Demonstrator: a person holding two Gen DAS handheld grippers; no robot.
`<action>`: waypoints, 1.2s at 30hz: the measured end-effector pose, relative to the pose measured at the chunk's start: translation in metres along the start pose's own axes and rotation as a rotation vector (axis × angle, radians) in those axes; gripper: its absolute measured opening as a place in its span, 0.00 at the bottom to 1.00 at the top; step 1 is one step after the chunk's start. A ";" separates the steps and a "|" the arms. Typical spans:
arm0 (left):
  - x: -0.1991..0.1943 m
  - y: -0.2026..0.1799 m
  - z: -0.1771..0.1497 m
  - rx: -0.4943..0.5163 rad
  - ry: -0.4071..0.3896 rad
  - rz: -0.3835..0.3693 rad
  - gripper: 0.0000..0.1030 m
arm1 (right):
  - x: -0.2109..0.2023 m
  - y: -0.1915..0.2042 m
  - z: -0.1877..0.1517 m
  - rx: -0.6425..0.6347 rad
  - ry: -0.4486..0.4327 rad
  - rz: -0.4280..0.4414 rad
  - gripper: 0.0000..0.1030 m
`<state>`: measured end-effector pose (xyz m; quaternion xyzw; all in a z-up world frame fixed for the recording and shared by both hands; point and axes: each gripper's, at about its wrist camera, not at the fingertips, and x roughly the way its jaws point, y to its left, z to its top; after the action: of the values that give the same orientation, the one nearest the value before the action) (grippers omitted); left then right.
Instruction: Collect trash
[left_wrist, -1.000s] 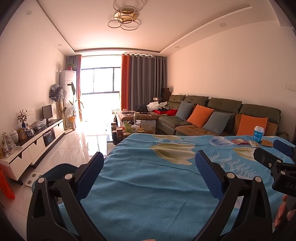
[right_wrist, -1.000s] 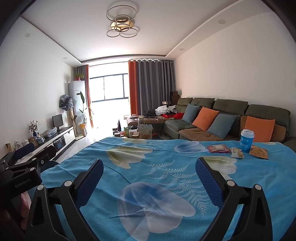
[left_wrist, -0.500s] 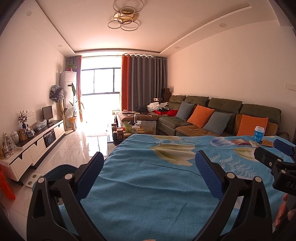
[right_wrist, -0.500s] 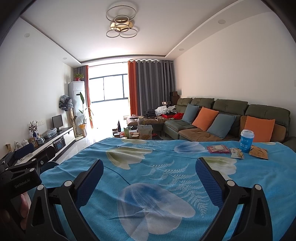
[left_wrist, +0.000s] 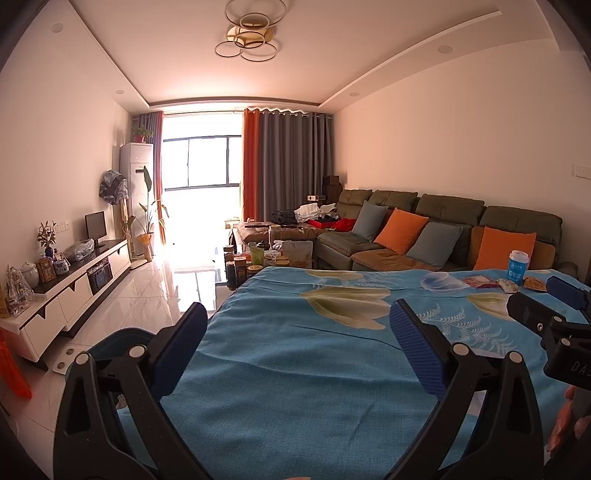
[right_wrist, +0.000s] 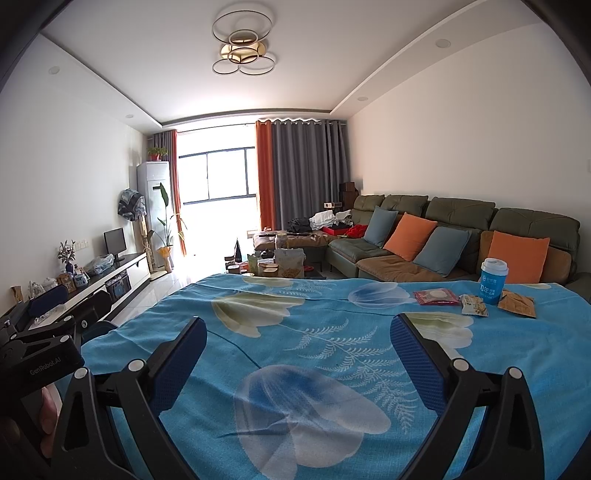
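At the table's far right corner stands a blue paper cup (right_wrist: 493, 281) with a white lid, and beside it lie a red wrapper (right_wrist: 436, 297), a pale snack packet (right_wrist: 474, 305) and a brown packet (right_wrist: 518, 304). The left wrist view shows the same cup (left_wrist: 518, 267) and wrappers (left_wrist: 480, 282) far off to the right. My right gripper (right_wrist: 298, 334) is open and empty above the tablecloth, well short of the trash. My left gripper (left_wrist: 295, 319) hangs open and empty over the table's left part. A dark blue bin (left_wrist: 110, 341) sits on the floor beyond the table's left edge.
A blue floral cloth covers the table (right_wrist: 314, 332). Behind it are a green sofa (right_wrist: 461, 229) with orange and grey cushions and a cluttered coffee table (right_wrist: 277, 262). A white TV cabinet (left_wrist: 66, 291) runs along the left wall above shiny floor tiles.
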<state>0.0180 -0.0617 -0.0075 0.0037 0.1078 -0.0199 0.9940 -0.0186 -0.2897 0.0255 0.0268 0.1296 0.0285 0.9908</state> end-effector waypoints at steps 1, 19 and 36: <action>0.000 0.000 0.000 0.000 0.000 0.001 0.94 | 0.001 0.000 0.000 0.000 0.000 0.000 0.93; 0.004 0.004 -0.001 0.002 0.001 0.010 0.94 | 0.000 0.000 0.000 0.002 -0.003 0.000 0.93; 0.004 0.003 -0.003 0.007 -0.002 0.014 0.94 | -0.001 0.003 -0.002 0.002 -0.016 -0.005 0.93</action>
<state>0.0211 -0.0592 -0.0116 0.0081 0.1066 -0.0135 0.9942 -0.0201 -0.2866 0.0244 0.0279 0.1220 0.0258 0.9918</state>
